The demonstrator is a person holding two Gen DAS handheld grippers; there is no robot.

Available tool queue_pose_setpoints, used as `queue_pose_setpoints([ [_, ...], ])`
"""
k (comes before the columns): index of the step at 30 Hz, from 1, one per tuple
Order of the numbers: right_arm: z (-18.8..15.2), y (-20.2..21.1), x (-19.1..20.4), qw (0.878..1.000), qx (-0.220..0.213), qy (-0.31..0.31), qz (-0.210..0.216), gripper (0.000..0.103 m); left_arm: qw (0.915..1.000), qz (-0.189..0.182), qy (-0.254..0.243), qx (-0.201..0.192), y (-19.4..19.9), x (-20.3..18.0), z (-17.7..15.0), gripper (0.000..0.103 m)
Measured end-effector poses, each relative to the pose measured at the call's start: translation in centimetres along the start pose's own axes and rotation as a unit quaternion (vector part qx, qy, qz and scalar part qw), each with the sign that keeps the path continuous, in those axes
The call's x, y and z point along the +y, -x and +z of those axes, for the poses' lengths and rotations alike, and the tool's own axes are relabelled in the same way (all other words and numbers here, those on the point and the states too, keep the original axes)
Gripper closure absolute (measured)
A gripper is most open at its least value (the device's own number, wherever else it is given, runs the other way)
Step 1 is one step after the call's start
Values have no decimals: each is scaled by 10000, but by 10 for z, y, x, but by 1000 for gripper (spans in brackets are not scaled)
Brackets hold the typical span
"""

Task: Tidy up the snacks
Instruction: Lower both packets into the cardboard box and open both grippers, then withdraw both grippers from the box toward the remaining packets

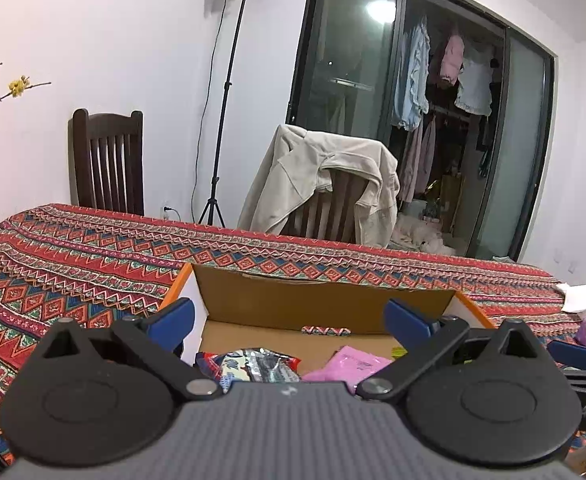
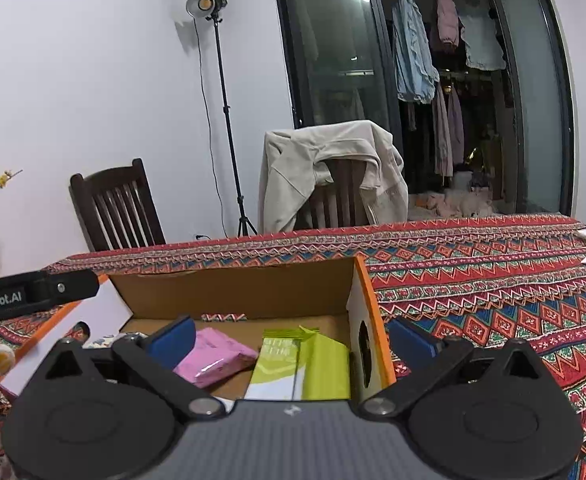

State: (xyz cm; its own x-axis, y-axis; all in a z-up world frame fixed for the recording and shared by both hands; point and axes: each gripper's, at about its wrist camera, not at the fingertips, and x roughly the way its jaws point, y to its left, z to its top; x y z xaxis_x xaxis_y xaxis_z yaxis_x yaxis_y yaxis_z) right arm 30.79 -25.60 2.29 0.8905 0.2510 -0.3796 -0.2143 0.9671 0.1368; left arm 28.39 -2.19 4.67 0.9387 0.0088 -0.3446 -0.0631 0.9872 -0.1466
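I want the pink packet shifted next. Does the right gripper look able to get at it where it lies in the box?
Probably yes. The right gripper is open and empty over the open-topped box, and the pink packet lies uncovered beside the green packet, just left of the jaws.

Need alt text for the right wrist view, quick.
Open right gripper hovers over a cardboard box on a patterned tablecloth, jaws wide and holding nothing. Inside lie a green packet and a pink packet; the left gripper enters at left.
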Motion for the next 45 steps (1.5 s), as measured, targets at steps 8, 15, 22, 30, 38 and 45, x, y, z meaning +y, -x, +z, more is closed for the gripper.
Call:
queue_pose_setpoints([
  [8,9,23,3,9997,-246,14,-14,0,9996,-138,-51,-224,32,-10,14,0],
  [15,7,58,7,9995,-298,59,117,0,9993,-227,-61,-294,61,-10,16,0],
  [22,-12,92,12,9995,-247,158,134,0,9990,-294,-188,-269,94,-12,3,0],
  [30,-41,123,13,9997,-95,223,60,0,9985,-380,-330,-233,129,-12,-21,0],
  [38,-70,144,0,9996,143,216,-112,0,9992,-243,-304,-2,138,12,-50,0],
  [45,-91,150,-18,9985,361,233,-327,0,9994,-55,-326,82,142,35,-76,0],
])
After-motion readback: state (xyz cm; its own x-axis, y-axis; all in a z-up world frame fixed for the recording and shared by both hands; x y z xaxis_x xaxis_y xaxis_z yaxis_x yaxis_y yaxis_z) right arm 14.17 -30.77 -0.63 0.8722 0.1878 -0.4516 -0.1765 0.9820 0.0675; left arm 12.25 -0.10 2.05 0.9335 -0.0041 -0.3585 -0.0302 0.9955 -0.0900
